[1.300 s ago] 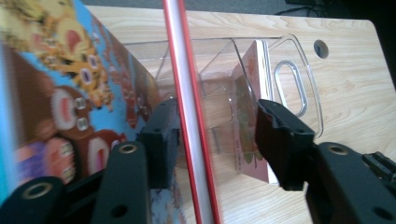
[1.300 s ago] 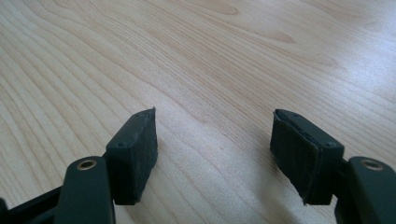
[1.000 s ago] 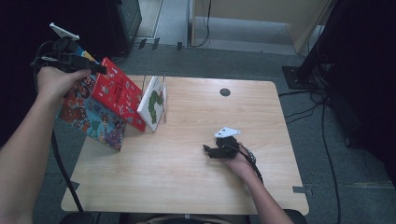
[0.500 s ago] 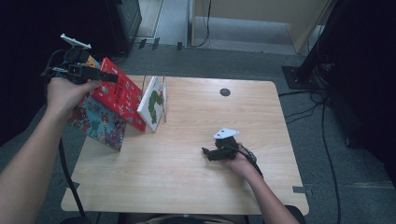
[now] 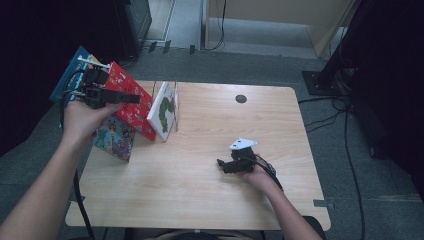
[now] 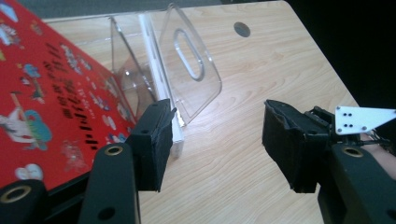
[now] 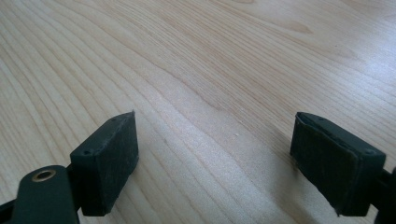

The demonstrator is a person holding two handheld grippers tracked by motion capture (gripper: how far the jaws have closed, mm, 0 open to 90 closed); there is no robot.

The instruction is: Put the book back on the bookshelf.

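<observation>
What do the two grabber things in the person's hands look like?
Both are black. The left gripper has two blocky jaws with dark padded faces and brass-coloured rings on the arms. The right gripper has the same chunky black pads. In the high view a pale three-cornered plate with dots sits on top of the right one, and a black cable trails from each. The forearms show no sleeves.

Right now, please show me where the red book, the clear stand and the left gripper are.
red book (image 6: 51, 93), left gripper view, on the middle of its red cover.
clear stand (image 6: 187, 70), left gripper view, on its upright panel beside the slot.
left gripper (image 6: 217, 135), left gripper view, midway between its open fingertips.
</observation>
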